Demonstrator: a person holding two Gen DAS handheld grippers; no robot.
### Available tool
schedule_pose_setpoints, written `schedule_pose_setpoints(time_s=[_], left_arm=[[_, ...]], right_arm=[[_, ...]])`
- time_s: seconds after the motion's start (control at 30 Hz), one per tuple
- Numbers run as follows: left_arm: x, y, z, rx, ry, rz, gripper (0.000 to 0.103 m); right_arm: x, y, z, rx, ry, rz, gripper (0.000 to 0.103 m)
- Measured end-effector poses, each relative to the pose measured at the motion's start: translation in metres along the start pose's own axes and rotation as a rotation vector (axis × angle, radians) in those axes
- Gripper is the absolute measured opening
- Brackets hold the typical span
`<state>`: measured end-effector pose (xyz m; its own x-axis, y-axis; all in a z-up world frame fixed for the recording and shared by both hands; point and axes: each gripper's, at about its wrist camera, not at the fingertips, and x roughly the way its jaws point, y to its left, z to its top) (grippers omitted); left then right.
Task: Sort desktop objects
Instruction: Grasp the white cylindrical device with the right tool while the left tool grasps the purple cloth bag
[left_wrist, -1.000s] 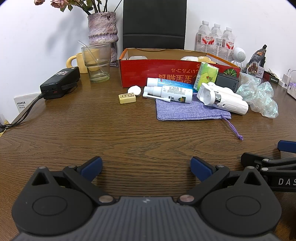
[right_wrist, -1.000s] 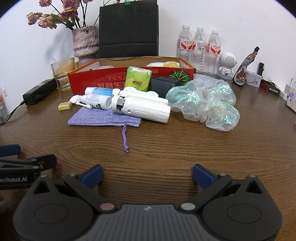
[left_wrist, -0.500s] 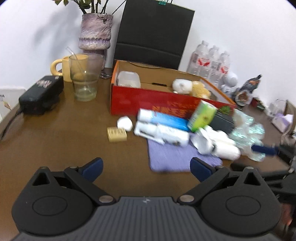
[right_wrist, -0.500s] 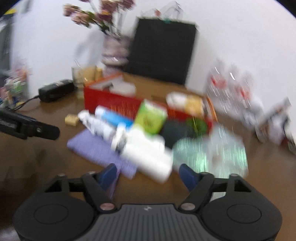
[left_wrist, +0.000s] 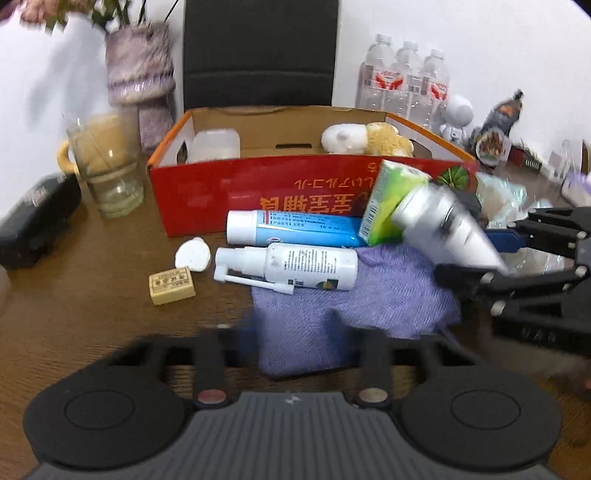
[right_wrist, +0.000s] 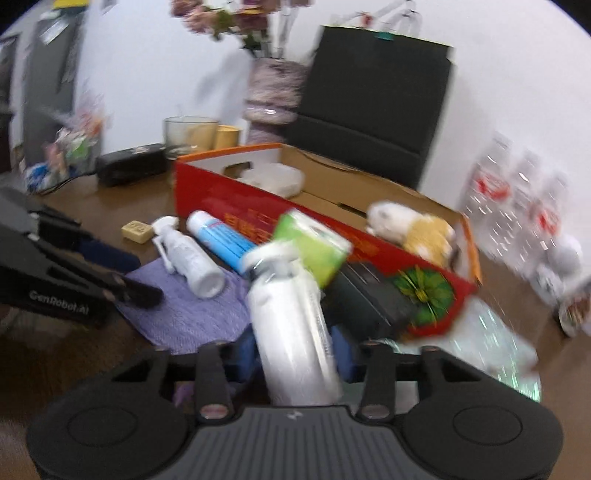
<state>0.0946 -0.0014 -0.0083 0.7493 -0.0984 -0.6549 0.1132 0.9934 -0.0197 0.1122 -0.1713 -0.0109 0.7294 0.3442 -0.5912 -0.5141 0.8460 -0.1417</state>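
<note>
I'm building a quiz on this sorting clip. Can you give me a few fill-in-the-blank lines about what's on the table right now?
1. The right gripper is shut on the white ____.
2. The spray bottle lies partly on the ____ cloth pouch.
3. The plush toy sits inside the ____ cardboard box.
4. The left gripper holds ____.

Missing words: device; purple; red; nothing

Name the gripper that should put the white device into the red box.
The right gripper. Its jaws grip the white device, held tilted, with the red box just ahead. The left gripper sits low over the purple pouch.
</note>
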Motion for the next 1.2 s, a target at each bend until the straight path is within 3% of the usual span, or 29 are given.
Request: schedule_pose_setpoints(time_s=[0.03,0.13,0.27,0.37,0.53,0.6,0.67,0.77,0.8,0.83,0.9,1.0,1.03,1.07,1.13,1.2], left_arm=[[-0.004,0.0,-0.002,-0.016,0.004,-0.012,0.007],[-0.018,0.003,-0.008,-0.082,0.026,-0.058,0.005],[-0.061,0.023,-0.011,-0.218,-0.007,-0.198,0.004],[-0.089,0.026,-0.013,-0.183,-0.047,-0.179,0.004],[-0.095,0.027,-0.051,-0.097,0.009,-0.06,0.005],[-0.092,0.028,-0.062,-0.11,0.03,-0.069,0.017],[-0.091,0.027,-0.065,-0.145,-0.019,-0.005,0.07],[-0.085,0.019,-0.058,-0.114,-0.117,0.005,0.091],[-0.078,0.015,-0.054,-0.087,-0.108,-0.025,0.099],[-0.069,0.009,-0.049,-0.059,-0.072,-0.04,0.101],[-0.055,-0.001,-0.044,-0.03,0.01,-0.04,0.099],[-0.056,-0.019,-0.05,0.039,-0.008,-0.038,0.091],[-0.058,-0.025,-0.053,0.046,-0.027,-0.032,0.079],[-0.06,-0.03,-0.055,0.053,-0.045,-0.026,0.049],[-0.065,-0.036,-0.056,0.041,-0.057,-0.034,0.006],[-0.068,-0.039,-0.057,0.026,-0.052,-0.016,0.005]], right_arm=[[-0.003,-0.001,-0.004,0.028,0.002,-0.006,0.029],[-0.014,0.0,-0.015,0.095,0.007,-0.024,0.029],[-0.041,0.016,-0.027,0.104,-0.009,-0.036,0.029],[-0.058,0.029,-0.036,0.097,-0.012,-0.058,0.029],[-0.081,0.044,-0.048,0.145,0.003,-0.082,0.029],[-0.087,0.046,-0.052,0.171,0.003,-0.08,0.029],[-0.085,0.048,-0.053,0.185,0.001,-0.088,0.029],[-0.078,0.05,-0.053,0.193,-0.003,-0.112,0.034],[-0.075,0.051,-0.053,0.194,0.0,-0.122,0.036],[-0.072,0.052,-0.054,0.194,0.007,-0.129,0.036],[-0.066,0.052,-0.055,0.208,0.022,-0.139,0.036],[-0.067,0.05,-0.057,0.237,0.02,-0.121,0.031],[-0.067,0.049,-0.057,0.248,0.018,-0.115,0.03],[-0.067,0.049,-0.058,0.257,0.016,-0.111,0.029],[-0.066,0.05,-0.057,0.266,0.016,-0.118,0.029],[-0.066,0.052,-0.057,0.269,0.017,-0.129,0.029]])
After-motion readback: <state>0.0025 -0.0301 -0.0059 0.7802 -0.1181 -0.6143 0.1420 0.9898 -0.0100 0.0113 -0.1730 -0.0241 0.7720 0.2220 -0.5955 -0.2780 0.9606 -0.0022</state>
